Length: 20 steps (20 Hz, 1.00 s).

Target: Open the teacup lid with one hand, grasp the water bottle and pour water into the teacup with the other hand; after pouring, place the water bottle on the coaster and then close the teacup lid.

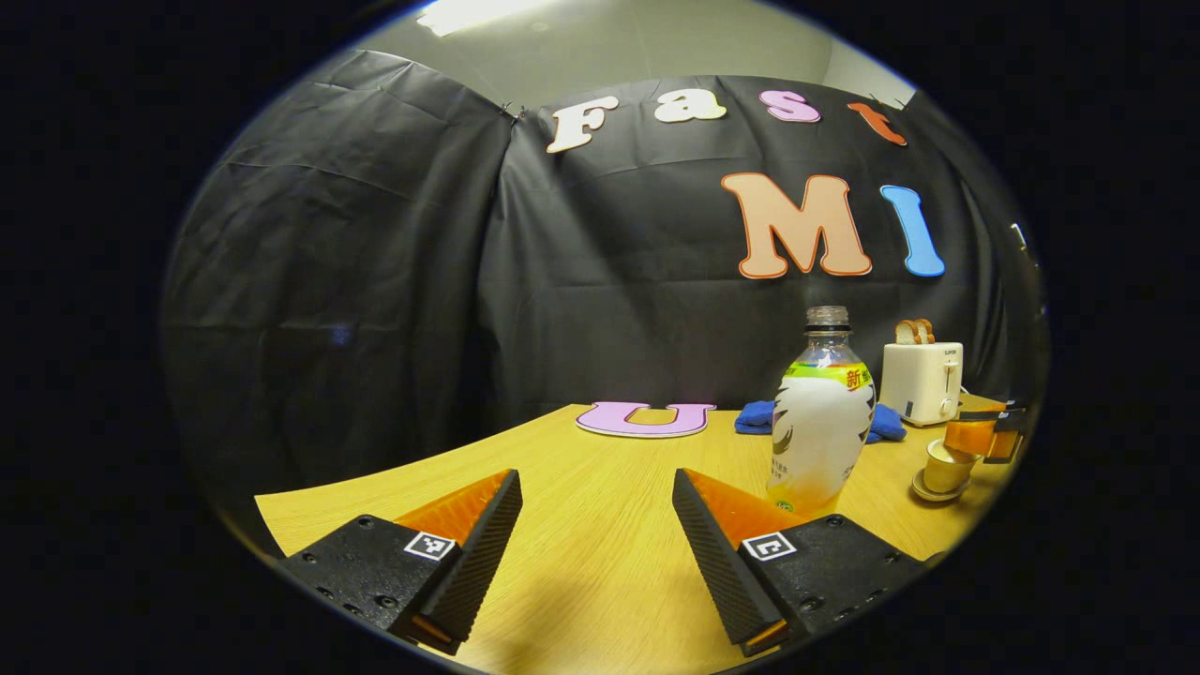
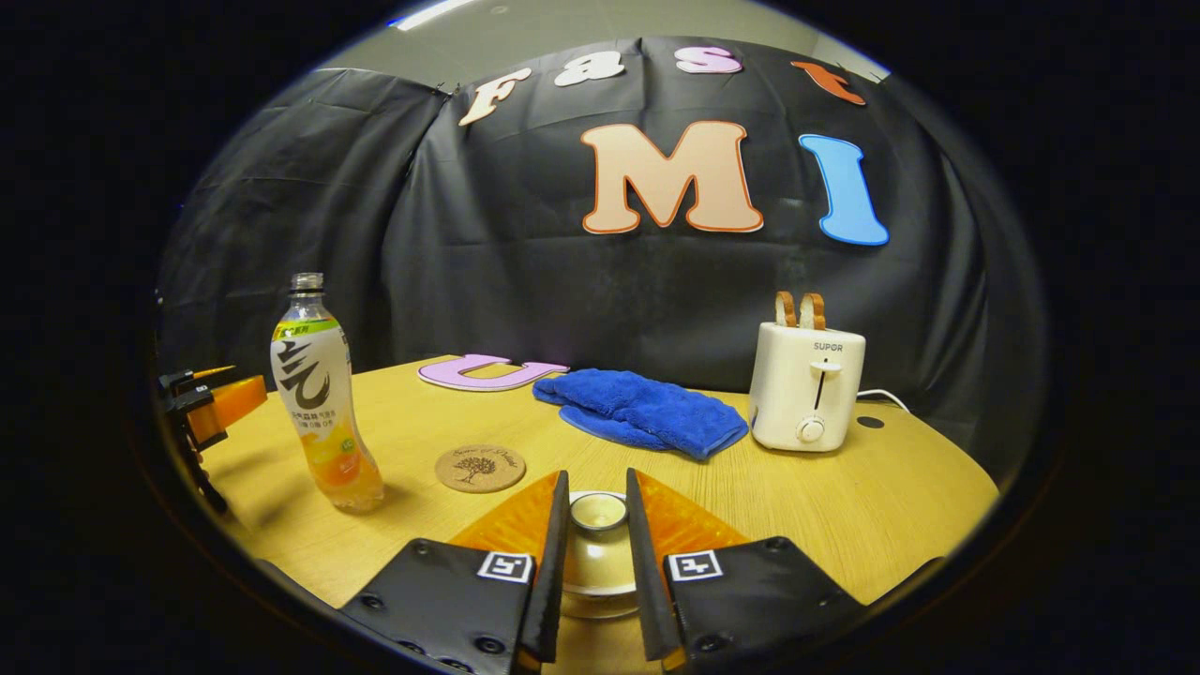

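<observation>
- Left gripper view: the left tongs [image 1: 597, 525] are wide open and hold nothing. They hang low over the yellow wooden worktop [image 1: 600, 581].
- The clear plastic water bottle with the white and green label [image 1: 821, 417] stands upright just ahead of the tongs, off to their right side, not between the fingers. It has no cap on, so a bump from the right finger could tip it and spill the drink.
- Farther right, the right tongs [image 1: 980, 436] sit at the top of the small cream teacup with its lid [image 1: 947, 466].
- Right gripper view: the right tongs are almost closed around the round knob of the cream lid [image 2: 598, 514]. I cannot tell if both fingers press on it yet.
- If the grip is loose, the lid could slip and fall back.
- The round cork coaster [image 2: 480, 468] lies between the bottle and the teacup.
</observation>
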{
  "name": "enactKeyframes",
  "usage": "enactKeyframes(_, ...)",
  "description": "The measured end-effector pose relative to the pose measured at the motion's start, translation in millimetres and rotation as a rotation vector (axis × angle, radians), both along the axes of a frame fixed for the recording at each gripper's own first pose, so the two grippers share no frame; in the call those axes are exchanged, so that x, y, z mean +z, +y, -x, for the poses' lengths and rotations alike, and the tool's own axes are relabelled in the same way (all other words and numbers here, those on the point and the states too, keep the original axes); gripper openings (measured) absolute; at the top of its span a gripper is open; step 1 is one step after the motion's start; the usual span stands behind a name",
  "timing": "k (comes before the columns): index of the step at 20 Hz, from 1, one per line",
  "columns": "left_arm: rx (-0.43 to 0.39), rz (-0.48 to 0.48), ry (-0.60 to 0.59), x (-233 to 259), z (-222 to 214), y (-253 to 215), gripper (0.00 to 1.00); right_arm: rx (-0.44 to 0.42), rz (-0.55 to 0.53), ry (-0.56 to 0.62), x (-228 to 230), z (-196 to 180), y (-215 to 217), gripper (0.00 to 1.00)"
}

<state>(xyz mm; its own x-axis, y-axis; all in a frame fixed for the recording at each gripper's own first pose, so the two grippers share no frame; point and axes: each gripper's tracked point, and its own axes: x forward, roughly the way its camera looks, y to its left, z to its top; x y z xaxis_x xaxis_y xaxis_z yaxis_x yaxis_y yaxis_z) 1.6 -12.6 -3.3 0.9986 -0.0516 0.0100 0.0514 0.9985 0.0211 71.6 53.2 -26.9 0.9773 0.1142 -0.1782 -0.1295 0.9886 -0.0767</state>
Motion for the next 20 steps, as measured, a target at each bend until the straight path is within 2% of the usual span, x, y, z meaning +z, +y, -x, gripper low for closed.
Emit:
enactKeyframes(7,-0.003,0.003,-0.003,-2,-1,-2,0.94,0.004,0.024,-0.015,2,2,1,0.29)
enactKeyframes(10,-0.002,0.005,-0.005,-3,-1,-2,0.94,0.041,0.011,-0.078,13,8,5,0.29)
enactKeyframes(13,-0.01,0.005,-0.005,-4,-1,-4,0.94,0.036,0.006,-0.138,22,14,2,0.29)
enactKeyframes(17,-0.12,0.007,-0.008,-3,3,-25,0.95,0.013,-0.098,-0.138,24,24,-13,0.27)
enactKeyframes(20,-0.22,0.008,-0.008,-4,9,-42,0.94,-0.001,-0.098,-0.151,27,32,-22,0.29)
